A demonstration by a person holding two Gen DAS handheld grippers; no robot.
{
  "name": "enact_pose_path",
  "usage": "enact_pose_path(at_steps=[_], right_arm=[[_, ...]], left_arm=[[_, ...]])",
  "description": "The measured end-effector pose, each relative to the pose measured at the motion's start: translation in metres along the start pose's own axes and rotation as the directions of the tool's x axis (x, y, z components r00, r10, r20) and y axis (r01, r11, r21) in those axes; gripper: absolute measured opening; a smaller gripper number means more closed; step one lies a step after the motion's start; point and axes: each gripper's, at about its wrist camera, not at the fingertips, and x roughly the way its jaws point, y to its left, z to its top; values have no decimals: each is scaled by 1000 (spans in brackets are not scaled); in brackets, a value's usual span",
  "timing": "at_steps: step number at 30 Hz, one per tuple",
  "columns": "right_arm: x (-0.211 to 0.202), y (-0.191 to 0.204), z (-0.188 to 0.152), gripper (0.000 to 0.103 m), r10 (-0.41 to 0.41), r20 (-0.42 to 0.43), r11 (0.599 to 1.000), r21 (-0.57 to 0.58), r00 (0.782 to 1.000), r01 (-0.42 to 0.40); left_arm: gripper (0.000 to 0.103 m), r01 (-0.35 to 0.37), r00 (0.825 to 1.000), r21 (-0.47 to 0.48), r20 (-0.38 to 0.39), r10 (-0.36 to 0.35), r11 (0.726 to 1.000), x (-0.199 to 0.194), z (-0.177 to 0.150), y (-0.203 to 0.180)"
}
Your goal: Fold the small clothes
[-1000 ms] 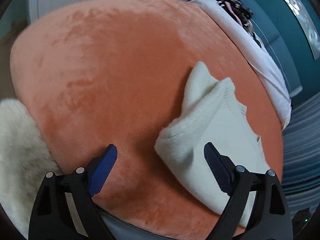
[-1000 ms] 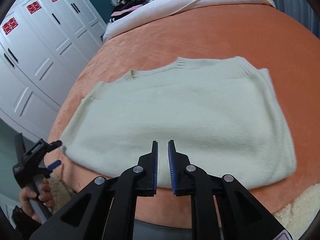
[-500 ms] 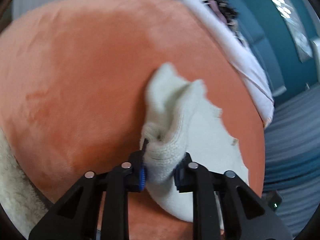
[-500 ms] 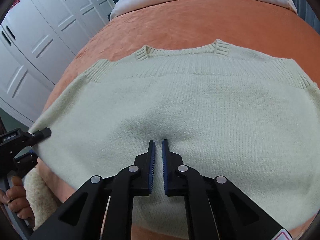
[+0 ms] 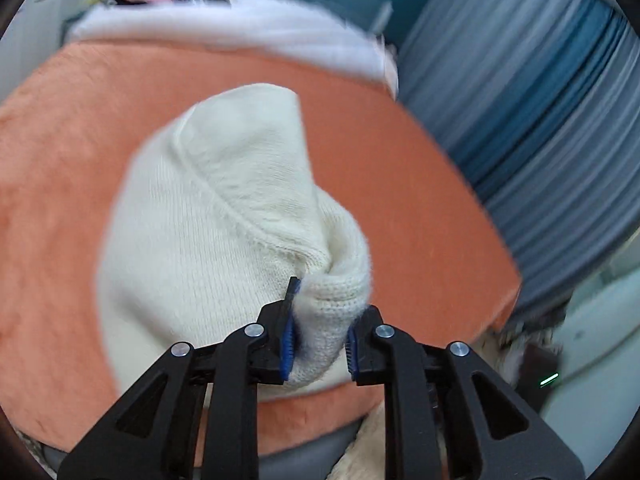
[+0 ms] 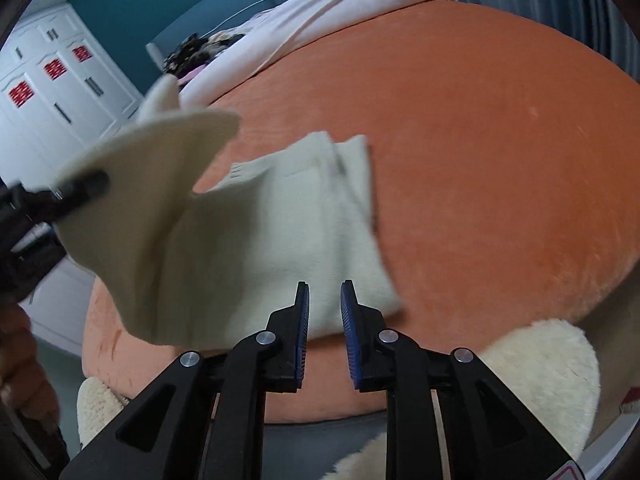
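We see the left gripper [image 5: 319, 334] clenched on a bunched ribbed edge of the cream knitted sweater [image 5: 224, 216], with the wool filling the gap between its blue pads; that side of the garment is lifted off the bed and drapes back down to the orange blanket [image 5: 60, 128]. In the right wrist view the raised flap hangs at the left, pinched by the left gripper [image 6: 86, 184], while the rest of the sweater [image 6: 320, 240] lies flat near the blanket's front edge. The right gripper [image 6: 325, 312] has just been opening; its jaws stand a little apart above the sweater's near hem with nothing between them. To the right of the garment the orange blanket [image 6: 500, 160] is bare and wide. A fluffy cream rug [image 6: 552, 364] shows below the bed's edge. Beyond lie a white duvet [image 6: 340, 12], blue-grey curtains [image 5: 540, 100], a teal wall and white wardrobes [image 6: 60, 92] bearing red paper cut-outs whose characters we cannot read for certain
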Motion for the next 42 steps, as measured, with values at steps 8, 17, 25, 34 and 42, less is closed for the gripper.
enact_pose_path(at_steps=[8, 17, 25, 34, 42], right_arm=[[1, -8, 3, 57, 92, -23, 996, 19, 995, -92], [82, 52, 18, 72, 250, -216, 968, 65, 944, -241], [80, 107, 41, 21, 273, -215, 958, -31, 938, -286], [56, 47, 74, 18, 83, -69, 986, -136, 994, -92], [68, 32, 61, 22, 52, -88, 993, -106, 995, -61]], left_arm=[[54, -63, 995, -22, -76, 61, 998, -12, -61, 48], [82, -306, 949, -30, -89, 303, 951, -37, -96, 99], [41, -337, 938, -1, -85, 336, 941, -11, -84, 115], [20, -281, 955, -4, -97, 279, 960, 0, -74, 88], [22, -311, 942, -11, -135, 307, 950, 10, -74, 87]])
